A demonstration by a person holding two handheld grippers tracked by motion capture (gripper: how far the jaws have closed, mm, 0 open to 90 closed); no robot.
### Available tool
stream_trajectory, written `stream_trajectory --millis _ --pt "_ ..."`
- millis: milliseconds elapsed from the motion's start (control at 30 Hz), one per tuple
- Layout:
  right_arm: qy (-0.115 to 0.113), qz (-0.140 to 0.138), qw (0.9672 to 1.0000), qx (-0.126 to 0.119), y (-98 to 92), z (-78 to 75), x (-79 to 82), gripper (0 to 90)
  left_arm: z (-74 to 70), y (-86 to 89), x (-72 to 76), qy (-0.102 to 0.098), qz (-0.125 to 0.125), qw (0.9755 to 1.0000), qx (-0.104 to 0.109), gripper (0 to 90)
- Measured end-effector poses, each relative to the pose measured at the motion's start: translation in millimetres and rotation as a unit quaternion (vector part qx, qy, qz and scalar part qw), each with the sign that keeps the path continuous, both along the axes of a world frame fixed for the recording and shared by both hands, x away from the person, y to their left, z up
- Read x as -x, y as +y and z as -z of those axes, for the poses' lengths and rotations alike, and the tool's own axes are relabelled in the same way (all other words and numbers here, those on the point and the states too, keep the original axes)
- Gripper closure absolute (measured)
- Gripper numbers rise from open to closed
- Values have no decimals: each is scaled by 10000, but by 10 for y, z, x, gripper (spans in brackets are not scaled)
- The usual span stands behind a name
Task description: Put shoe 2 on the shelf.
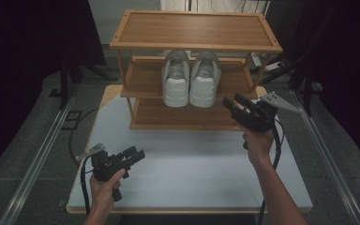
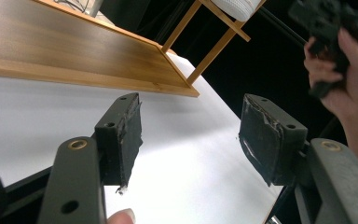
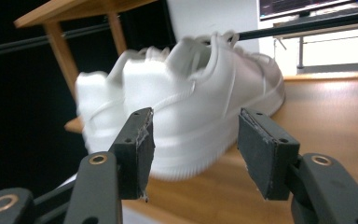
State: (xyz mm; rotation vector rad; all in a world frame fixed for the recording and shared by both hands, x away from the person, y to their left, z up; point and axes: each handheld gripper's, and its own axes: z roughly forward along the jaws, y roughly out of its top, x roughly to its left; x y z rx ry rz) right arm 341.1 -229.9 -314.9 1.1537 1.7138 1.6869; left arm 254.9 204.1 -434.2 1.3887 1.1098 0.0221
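Observation:
Two white sneakers, the left shoe (image 1: 176,79) and the right shoe (image 1: 205,78), stand side by side on the middle shelf of a three-tier bamboo rack (image 1: 194,29), heels toward me. My right gripper (image 1: 231,102) is held just right of the right shoe's heel, open, nothing between its pads. In the right gripper view the jaws of that gripper (image 3: 196,149) stand wide apart in front of the blurred shoes (image 3: 200,93), not touching them. My left gripper (image 1: 138,153) hovers open over the white tabletop (image 1: 192,173) at the front left; its pads (image 2: 123,135) are bare.
The rack's bottom shelf (image 2: 74,51) lies ahead of the left gripper. Dark curtains (image 1: 33,42) flank the table. Metal rails (image 1: 37,159) run along the floor on both sides. A cable (image 1: 82,183) trails from each gripper.

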Motion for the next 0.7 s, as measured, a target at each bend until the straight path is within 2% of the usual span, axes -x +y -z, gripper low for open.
stream_trajectory --millis 33,133,267,333,433,567,700 --pt "9 -63 10000 8 -64 83 125 450 -1 -4 0 16 -6 10000 23 383" --pt "-33 -179 9998 80 -138 212 294 448 -9 0 5 -7 1 10000 -7 383" --pt "-97 -148 9993 337 -204 382 512 445 -21 8 11 -30 -13 10000 -7 384" --pt "-93 -176 9991 384 -227 449 591 443 -22 12 11 -33 -16 10000 -6 384" --pt "-83 -219 9985 486 -237 513 669 439 -22 7 10 -34 -9 10000 -16 384" --pt "-136 -259 9981 546 -221 518 698 428 -21 -11 4 -35 23 10000 -41 383" --pt "-195 -202 9984 499 -215 526 730 403 -31 -10 5 -43 34 10000 -61 383"
